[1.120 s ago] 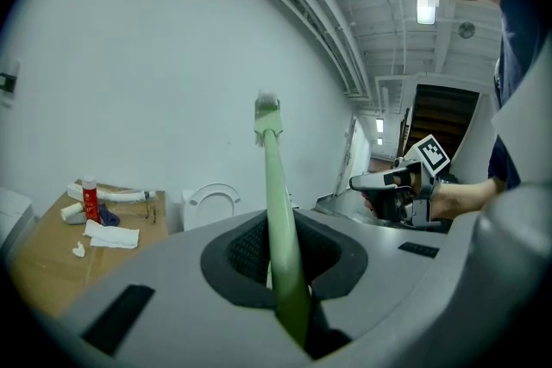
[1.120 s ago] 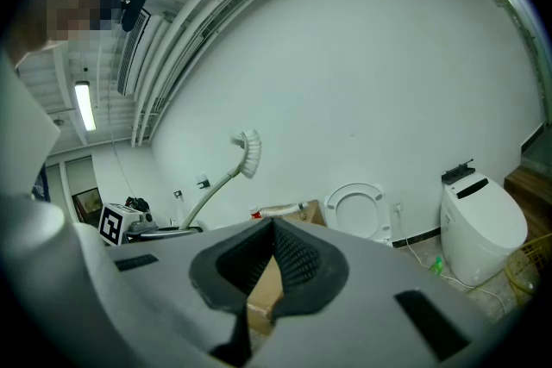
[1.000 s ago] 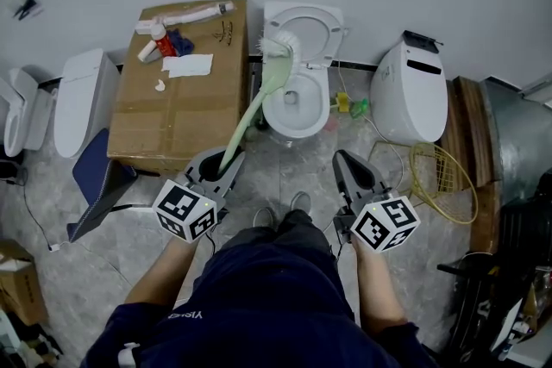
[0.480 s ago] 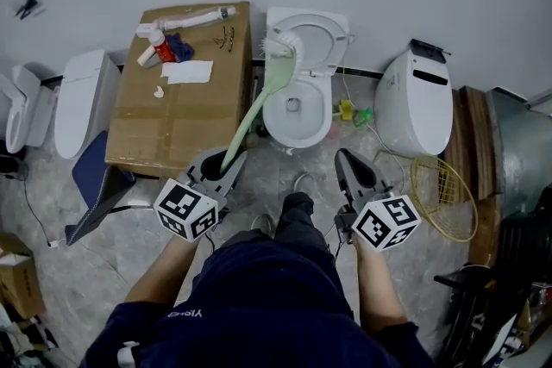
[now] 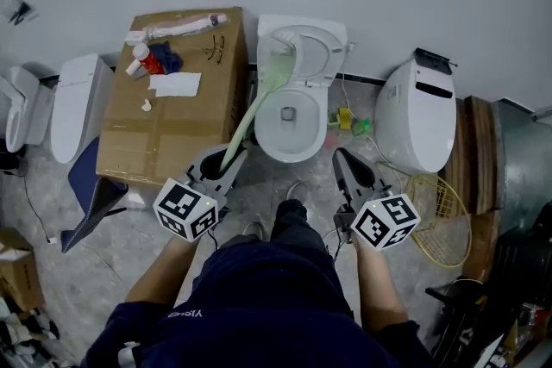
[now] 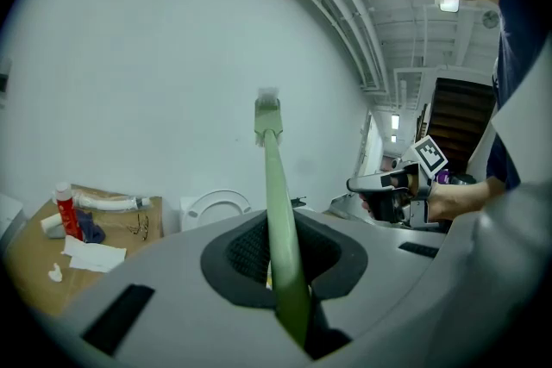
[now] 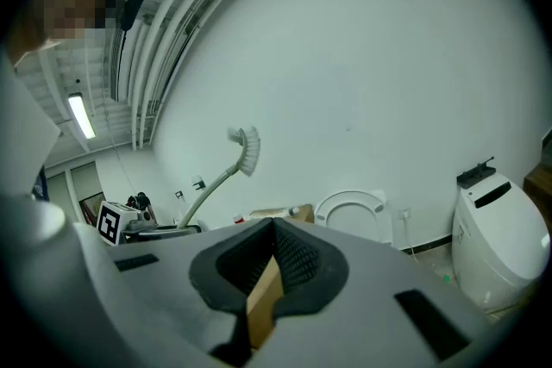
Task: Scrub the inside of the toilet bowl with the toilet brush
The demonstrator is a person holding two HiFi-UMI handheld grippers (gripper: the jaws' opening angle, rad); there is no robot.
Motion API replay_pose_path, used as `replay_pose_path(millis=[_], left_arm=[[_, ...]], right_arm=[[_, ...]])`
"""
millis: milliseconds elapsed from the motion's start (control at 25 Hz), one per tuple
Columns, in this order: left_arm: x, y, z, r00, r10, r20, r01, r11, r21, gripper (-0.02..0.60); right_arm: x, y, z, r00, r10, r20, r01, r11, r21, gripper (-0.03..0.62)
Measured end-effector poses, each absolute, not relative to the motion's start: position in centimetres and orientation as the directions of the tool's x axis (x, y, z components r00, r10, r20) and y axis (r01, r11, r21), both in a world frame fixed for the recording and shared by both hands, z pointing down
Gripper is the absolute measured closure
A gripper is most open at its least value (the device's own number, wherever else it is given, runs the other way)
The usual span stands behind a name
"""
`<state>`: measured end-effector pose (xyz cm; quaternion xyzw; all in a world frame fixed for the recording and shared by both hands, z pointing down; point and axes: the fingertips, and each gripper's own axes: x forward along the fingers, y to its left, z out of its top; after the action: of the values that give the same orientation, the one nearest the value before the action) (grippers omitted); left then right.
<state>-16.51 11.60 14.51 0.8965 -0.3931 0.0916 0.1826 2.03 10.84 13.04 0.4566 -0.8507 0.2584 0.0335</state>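
An open white toilet (image 5: 293, 115) stands against the far wall with its lid (image 5: 304, 43) up. My left gripper (image 5: 226, 163) is shut on the lower end of a long pale-green toilet brush handle (image 5: 259, 103). The white bristle head (image 5: 285, 37) hangs in the air over the left side of the raised lid, above the bowl. In the left gripper view the handle (image 6: 278, 211) rises straight from the jaws. My right gripper (image 5: 348, 171) is shut on nothing, held low to the right of the bowl. The brush head (image 7: 246, 148) and toilet (image 7: 349, 211) show in the right gripper view.
A cardboard box (image 5: 172, 116) left of the toilet carries a red bottle (image 5: 148, 60), paper, glasses and a tube. Loose toilet units sit at far left (image 5: 73, 103) and at right (image 5: 416, 108). A yellow wire frame (image 5: 440, 211) lies on the floor right. My feet are before the bowl.
The person has stepped toward the toilet, so bowl and box sit lower and nearer in the head view. Both grippers and the brush keep the same pose.
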Motion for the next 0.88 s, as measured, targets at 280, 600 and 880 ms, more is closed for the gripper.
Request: replay_pose_path(millis=[280,600,880], left_arm=[[-13.0,6.4,15.1,0.648,-0.681,0.34,-0.761,-0.595,0.258,0.529],[-9.5,0.5,15.8,0.612,-0.697,0.374,-0.79,-0.563,0.242,0.529],[-7.3,-3.2,17.2,0.581,-0.706,0.404,-0.812,-0.532,0.238,0.529]], right_arm=[[5.1,5.2,14.0,-0.615,-0.724,0.312,-0.771,0.471,-0.428,0.589],[8.5,-1.1,15.5,-0.656,-0.682,0.323,-0.738,0.491,-0.463,0.589],[10.7,-5.5,17.0,-0.681,-0.654,0.33,-0.718,0.507,-0.477,0.589]])
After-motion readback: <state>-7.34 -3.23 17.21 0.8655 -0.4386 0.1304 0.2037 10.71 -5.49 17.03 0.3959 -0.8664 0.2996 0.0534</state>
